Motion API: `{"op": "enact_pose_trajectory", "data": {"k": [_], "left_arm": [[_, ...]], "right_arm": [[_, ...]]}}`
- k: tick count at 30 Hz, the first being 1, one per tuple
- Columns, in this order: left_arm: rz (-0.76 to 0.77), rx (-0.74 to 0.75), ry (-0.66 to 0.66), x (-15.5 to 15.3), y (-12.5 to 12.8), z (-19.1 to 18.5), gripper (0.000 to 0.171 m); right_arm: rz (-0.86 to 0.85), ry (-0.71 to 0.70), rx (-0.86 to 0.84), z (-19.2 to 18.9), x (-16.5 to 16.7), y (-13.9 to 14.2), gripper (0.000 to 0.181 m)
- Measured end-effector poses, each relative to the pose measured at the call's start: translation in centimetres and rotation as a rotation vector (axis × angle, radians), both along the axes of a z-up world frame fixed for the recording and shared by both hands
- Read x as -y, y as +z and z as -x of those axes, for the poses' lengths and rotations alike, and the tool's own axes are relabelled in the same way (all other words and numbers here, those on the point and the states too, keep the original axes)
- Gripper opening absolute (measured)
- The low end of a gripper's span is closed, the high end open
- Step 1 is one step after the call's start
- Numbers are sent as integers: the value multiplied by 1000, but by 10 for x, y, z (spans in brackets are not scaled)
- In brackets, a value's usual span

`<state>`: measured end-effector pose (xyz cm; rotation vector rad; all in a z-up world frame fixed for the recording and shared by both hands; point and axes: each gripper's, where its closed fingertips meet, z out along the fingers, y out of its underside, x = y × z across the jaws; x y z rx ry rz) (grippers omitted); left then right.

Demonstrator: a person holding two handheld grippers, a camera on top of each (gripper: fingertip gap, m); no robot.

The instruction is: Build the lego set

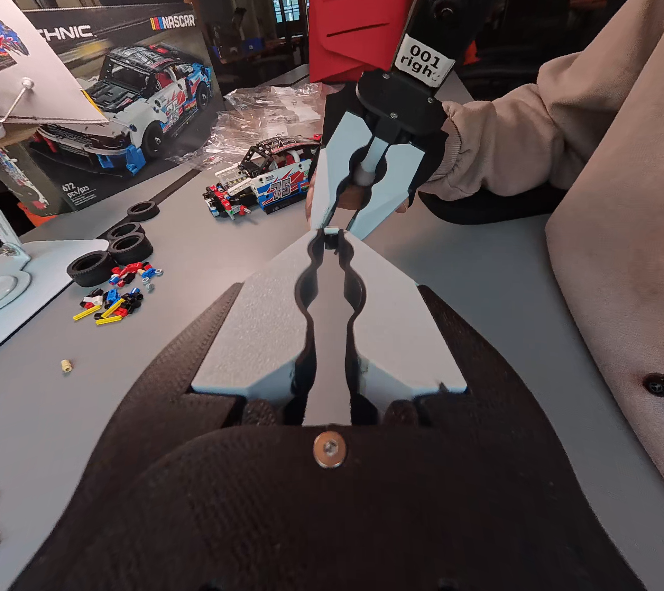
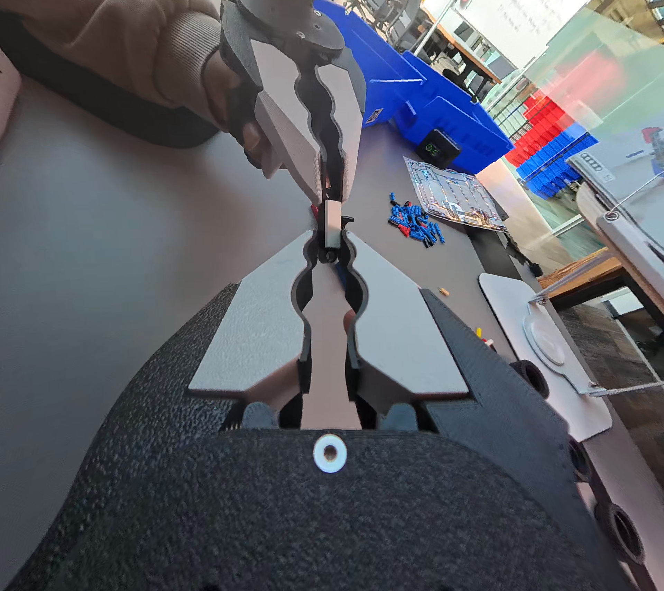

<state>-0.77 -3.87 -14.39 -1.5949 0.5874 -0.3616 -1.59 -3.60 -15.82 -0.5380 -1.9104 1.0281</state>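
My two grippers meet tip to tip above the grey table. My left gripper is shut on a small lego piece, a light grey part with a black connector. My right gripper comes down from above and is shut on the same piece. In the right wrist view my right gripper grips the lower end of the piece and the left gripper grips its upper end. The part-built lego car stands on the table behind, untouched.
The set's box stands at the back left, with clear plastic bags and a red bag behind the car. Black tyres and loose small parts lie left. Blue pins, a printed sheet and blue bins lie beyond. My two grippers' fingertips are within a few centimetres of each other.
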Motion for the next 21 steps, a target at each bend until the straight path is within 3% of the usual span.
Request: {"op": "enact_pose_trajectory", "data": {"k": [3,6,9,11,13,16,21], "left_arm": [[67,-32,6,-1,-12,8,11],[146,-83,179,-5,-20,59,34],[410,-92,301,7,-66,108,52],[535,-110,323,17,-95,124,54],[592,-185,331,22,-113,130,42],[572,-268,289,20,-115,122,7],[504,-361,109,11,-116,78,7]], "right_arm": [[82,20,132,-3,1,-9,8],[106,-32,193,0,-13,-17,7],[150,-110,234,6,-33,-24,7],[215,-146,260,9,-42,-25,7],[269,-170,283,11,-49,-26,7],[317,-196,296,12,-58,-26,7],[377,-177,344,7,-59,-21,5]]}}
